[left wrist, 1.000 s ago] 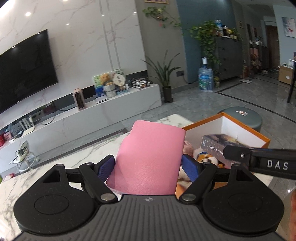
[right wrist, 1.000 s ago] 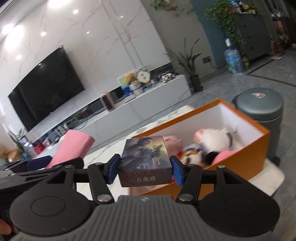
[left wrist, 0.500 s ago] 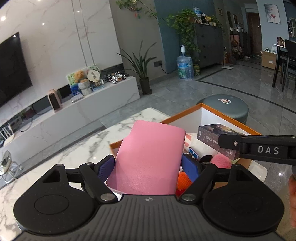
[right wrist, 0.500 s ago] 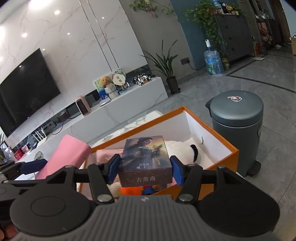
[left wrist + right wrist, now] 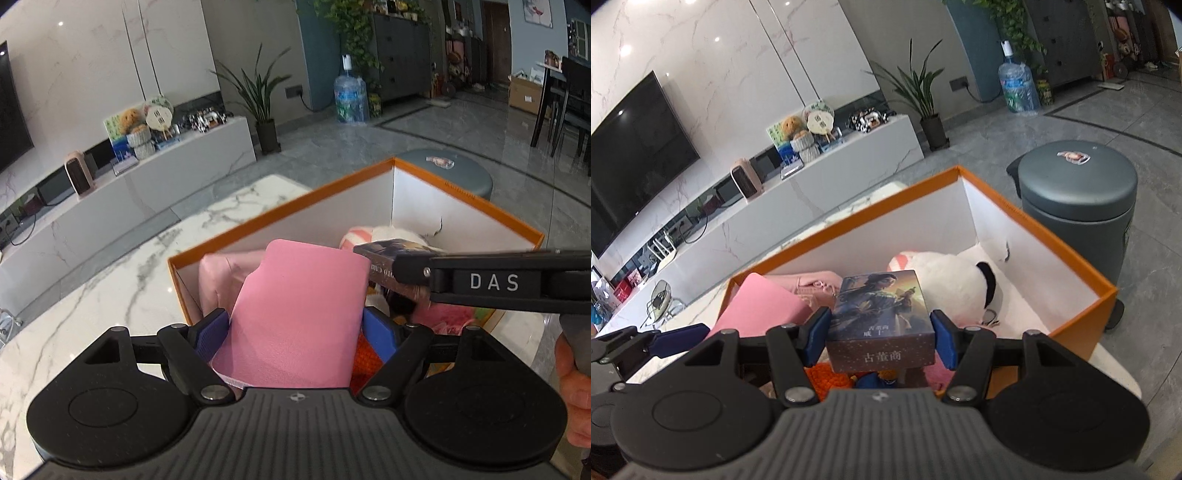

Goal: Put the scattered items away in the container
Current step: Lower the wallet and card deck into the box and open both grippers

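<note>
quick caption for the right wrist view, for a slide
Right gripper holds a boxed book over the orange box, beside the pink case and white plush.

A: What lies past the marble bench (image 5: 110, 295)?
B: A long white TV console (image 5: 820, 192) along the far wall, with a television (image 5: 631, 147) at far left.
A: And on the right?
B: A grey pedal bin (image 5: 1078, 192) on the floor. Farther off, a potted plant (image 5: 923, 96) and a blue water jug (image 5: 1017, 86).
</note>
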The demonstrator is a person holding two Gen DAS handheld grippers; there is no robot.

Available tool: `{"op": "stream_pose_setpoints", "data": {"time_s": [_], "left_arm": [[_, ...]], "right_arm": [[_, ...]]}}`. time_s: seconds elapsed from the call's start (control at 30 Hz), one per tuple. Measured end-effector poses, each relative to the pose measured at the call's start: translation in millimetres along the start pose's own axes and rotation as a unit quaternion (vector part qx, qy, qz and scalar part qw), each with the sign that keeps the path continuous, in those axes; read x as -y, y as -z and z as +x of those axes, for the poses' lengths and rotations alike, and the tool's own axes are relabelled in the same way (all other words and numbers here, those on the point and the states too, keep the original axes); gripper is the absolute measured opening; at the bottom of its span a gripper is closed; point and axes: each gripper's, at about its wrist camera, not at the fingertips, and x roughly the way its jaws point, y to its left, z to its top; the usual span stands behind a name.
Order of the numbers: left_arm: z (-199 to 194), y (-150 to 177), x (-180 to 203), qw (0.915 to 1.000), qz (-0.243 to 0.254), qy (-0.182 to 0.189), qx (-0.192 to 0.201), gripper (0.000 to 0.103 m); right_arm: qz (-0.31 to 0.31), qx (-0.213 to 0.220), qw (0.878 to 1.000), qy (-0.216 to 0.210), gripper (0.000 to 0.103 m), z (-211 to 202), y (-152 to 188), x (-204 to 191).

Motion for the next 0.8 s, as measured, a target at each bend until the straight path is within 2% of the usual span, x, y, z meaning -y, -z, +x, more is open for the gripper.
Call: {"op": "stream_pose_setpoints", "data": {"time_s": [0.23,0.47,0.8], "left_arm": [[15.9,5.4,-4.4,0.9990,-0.020,0.012,-0.037,0.093],[15.6,6.7,-7.1,0.9989,-0.020,0.021,-0.038,0.094],[12.9,8.3,-5.4,0.9985,-0.018,0.034,-0.039,0.095]], "right_arm": [[-0.034,-0.008,0.999,0.022,0.061,2.4,2.2,-9.3],[-0.057,-0.021,0.998,0.029,0.063,5.6,4.3,-15.5],[-0.034,-0.026,0.999,0.020,0.064,-0.8,3.8,-20.0]]}}
